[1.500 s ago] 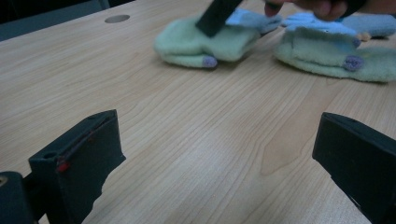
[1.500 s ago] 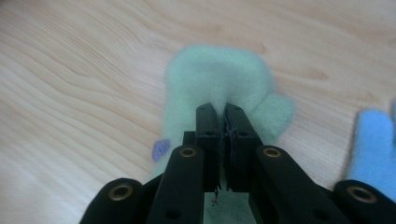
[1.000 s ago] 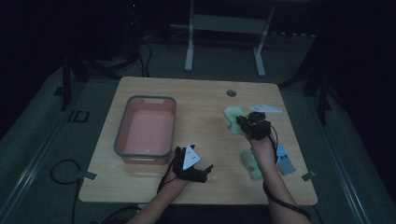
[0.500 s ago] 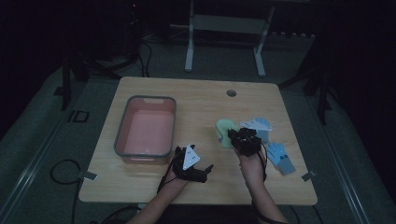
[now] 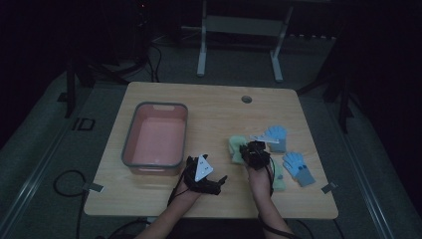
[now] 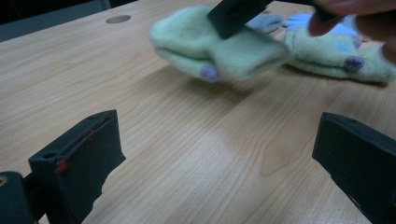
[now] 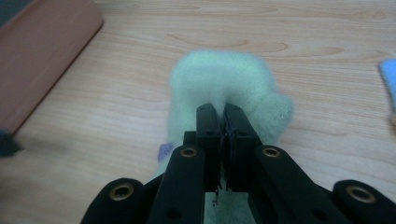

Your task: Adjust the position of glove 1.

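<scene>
Pinching a green glove at centre frame, the right gripper has its jaws clamped tight on the fabric. At left, the pink tub holds nothing, while the left gripper rests wide apart at lower centre.

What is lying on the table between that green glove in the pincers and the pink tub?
Nothing visible. The right gripper is shut on the green glove, and the stretch of table from there to the pink tub is bare wood. The left gripper sits nearer the person, jaws open, off that line.
</scene>
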Available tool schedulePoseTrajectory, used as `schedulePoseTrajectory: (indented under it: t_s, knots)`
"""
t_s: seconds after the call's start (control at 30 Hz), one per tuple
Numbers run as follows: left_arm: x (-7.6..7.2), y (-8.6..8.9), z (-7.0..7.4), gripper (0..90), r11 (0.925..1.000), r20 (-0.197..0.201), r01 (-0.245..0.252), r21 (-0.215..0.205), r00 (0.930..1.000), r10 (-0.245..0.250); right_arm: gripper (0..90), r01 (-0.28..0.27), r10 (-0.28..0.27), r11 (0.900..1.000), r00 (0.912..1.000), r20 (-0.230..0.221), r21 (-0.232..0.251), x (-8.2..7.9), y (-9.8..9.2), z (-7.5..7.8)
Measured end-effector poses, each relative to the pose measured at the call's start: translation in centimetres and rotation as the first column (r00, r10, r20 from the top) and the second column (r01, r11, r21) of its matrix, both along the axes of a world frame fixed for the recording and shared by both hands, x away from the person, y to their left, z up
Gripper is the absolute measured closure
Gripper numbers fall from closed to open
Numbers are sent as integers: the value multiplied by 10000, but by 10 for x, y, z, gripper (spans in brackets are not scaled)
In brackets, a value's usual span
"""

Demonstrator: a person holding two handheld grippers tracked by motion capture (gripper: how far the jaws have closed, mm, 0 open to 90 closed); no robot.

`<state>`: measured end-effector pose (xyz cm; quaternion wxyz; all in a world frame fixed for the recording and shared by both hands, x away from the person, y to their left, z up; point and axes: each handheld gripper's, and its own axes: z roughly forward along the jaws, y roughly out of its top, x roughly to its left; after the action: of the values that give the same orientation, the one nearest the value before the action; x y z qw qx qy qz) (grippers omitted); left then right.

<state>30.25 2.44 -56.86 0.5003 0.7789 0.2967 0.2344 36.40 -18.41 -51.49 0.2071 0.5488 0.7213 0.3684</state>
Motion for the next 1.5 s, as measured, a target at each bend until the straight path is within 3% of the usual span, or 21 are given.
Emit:
schedulePoseTrajectory:
  t_s: [0.2,0.4,0.43,0.6,0.63,0.8,0.93,1.4,1.5]
  knots:
    - [0,0,0,16,10000,-10,10,-30,10000,-10,863,262,-260,9993,9996,95,-265,15,14,-12]
    - [0,1,0,16,10000,-25,42,-55,10000,-42,857,171,-185,9981,9996,-228,-585,22,24,-28]
    - [0,1,0,16,10000,-28,41,-61,10000,-41,818,77,-104,9981,9989,-449,-609,23,23,-35]
    - [0,1,0,16,10000,-36,45,-60,10000,-45,686,-123,98,9988,9986,-519,-480,25,22,-36]
    - [0,1,0,16,10000,-41,40,-63,10000,-41,619,-102,81,9989,9989,-455,-453,24,21,-32]
    - [0,0,0,16,10000,-22,28,-46,10000,-28,585,-413,390,9977,9983,-435,-537,24,20,-27]
    - [0,0,0,16,10000,-57,34,-80,10000,-34,510,-706,682,9962,9966,-465,-502,23,9,-9]
    - [0,0,0,16,10000,-13,28,-42,10000,-28,497,-1218,1208,9901,9925,-175,-697,20,-27,25]
    - [0,0,0,16,10000,-16,35,-48,10000,-35,496,-1117,1111,9926,9937,-149,-478,18,-37,30]
